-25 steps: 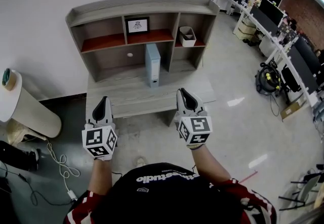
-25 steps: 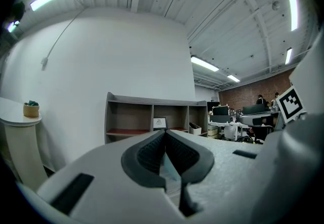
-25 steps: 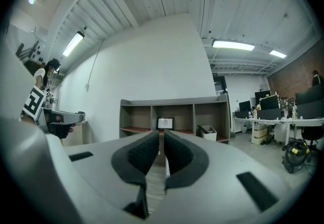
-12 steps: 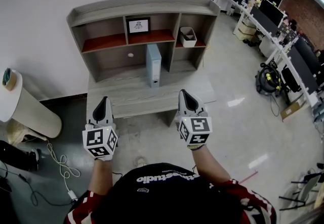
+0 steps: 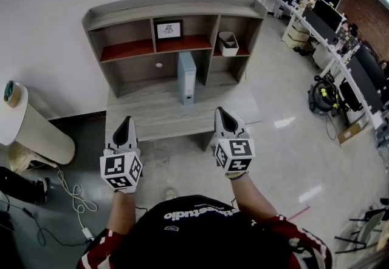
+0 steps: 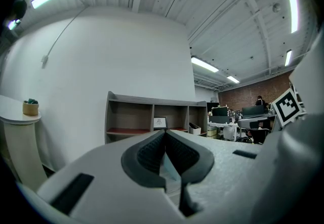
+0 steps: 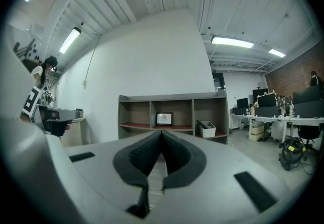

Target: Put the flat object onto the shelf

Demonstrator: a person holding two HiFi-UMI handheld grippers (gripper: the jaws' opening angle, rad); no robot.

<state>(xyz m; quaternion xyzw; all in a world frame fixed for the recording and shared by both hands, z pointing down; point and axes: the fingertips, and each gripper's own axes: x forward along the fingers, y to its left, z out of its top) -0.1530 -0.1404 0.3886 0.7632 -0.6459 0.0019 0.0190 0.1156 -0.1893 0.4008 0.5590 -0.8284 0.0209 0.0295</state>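
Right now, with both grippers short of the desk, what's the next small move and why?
Likely open the right gripper and ease it forward toward the blue binder. Both it and the left gripper are shut on nothing, short of the desk, while the binder stands upright there, untouched.

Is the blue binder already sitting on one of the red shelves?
No, the blue binder stands upright on the grey desktop, below the red shelves.

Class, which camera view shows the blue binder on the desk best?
The head view: the blue binder stands whole and upright on the desk. The left gripper view shows only a pale blue sliver of it between the jaws; in the right gripper view the jaws hide it.
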